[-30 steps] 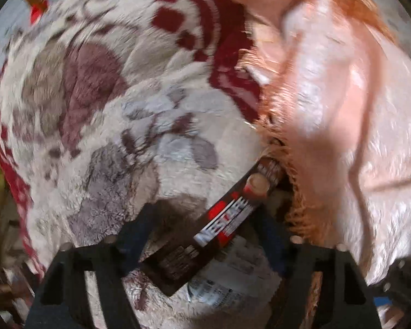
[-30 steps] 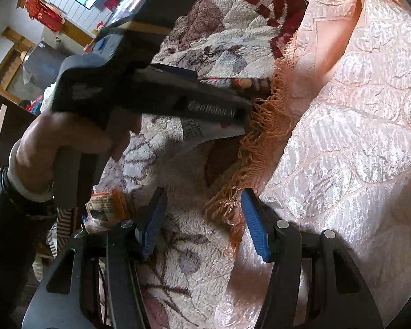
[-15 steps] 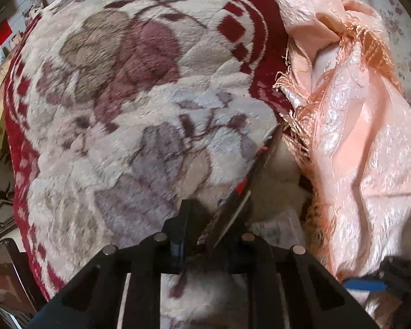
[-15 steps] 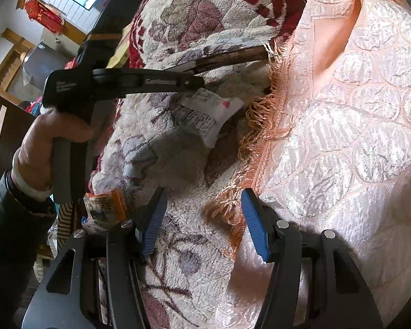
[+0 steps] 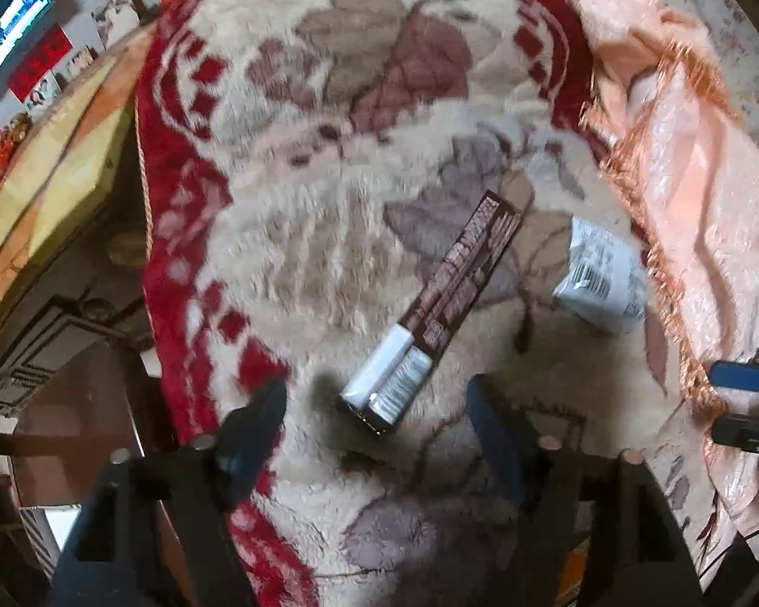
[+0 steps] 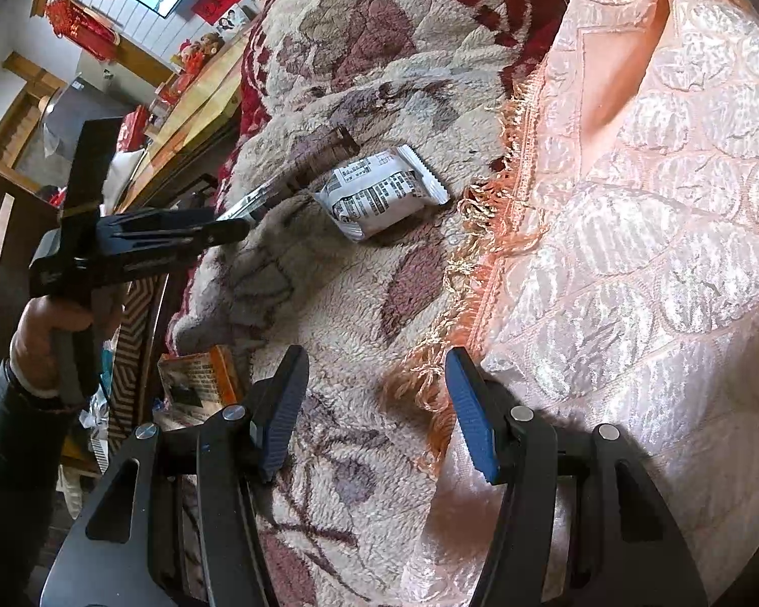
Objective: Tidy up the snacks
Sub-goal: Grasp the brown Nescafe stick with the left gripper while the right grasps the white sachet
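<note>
Snacks on the floral blanket (image 5: 298, 263) — long brown sachet pack (image 5: 445, 298) laid flat, white wrapped cake (image 6: 382, 192) just beside it, orange packet (image 6: 197, 377) apart at the blanket's edge. Left gripper (image 5: 374, 420) just opened, jaws spread, brown pack released below; right gripper (image 6: 374, 412) agape, empty. Sorting judged barely begun — orange packet ungathered.

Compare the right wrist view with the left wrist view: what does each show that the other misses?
Only the right wrist view shows the hand holding the left gripper and an orange packet at the blanket's edge. Only the left wrist view shows that gripper's jaws, just opened, with nothing between them. Both show the long brown snack bar, white packet, floral blanket and peach cloth.
</note>
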`<state>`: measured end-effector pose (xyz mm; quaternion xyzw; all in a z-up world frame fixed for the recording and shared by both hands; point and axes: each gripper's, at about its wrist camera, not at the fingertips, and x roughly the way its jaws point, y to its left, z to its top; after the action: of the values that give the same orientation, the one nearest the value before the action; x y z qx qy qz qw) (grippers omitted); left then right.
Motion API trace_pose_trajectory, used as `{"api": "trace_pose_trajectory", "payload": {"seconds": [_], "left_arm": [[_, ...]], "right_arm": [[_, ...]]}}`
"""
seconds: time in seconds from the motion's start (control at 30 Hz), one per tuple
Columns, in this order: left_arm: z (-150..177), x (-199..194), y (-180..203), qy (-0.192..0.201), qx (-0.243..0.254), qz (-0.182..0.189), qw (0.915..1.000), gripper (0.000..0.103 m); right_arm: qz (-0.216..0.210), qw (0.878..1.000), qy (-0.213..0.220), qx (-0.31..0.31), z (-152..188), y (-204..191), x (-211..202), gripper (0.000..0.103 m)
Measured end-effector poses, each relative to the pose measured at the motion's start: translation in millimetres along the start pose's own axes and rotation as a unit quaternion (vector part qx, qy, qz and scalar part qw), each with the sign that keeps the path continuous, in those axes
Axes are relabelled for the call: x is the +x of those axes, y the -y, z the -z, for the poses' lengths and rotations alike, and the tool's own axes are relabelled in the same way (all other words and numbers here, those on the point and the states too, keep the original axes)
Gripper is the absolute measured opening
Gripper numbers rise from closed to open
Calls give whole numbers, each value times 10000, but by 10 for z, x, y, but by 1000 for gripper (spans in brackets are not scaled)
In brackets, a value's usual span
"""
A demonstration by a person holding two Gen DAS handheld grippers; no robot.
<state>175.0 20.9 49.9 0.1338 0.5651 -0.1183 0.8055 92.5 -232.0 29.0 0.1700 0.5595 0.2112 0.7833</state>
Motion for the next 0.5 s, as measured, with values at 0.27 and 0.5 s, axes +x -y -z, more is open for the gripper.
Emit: {"api": "trace_pose_trajectory", "payload": {"seconds": [0.27, 0.5], "left_arm": [[-470, 359, 503, 2, 625, -84, 9980, 79], [-697, 614, 583, -120, 584, 136, 9981, 47]], "right_arm": [[-6, 10000, -1, -7, 12, 4, 3, 56], [-17, 9999, 136, -54, 2, -9, -10, 56]]}}
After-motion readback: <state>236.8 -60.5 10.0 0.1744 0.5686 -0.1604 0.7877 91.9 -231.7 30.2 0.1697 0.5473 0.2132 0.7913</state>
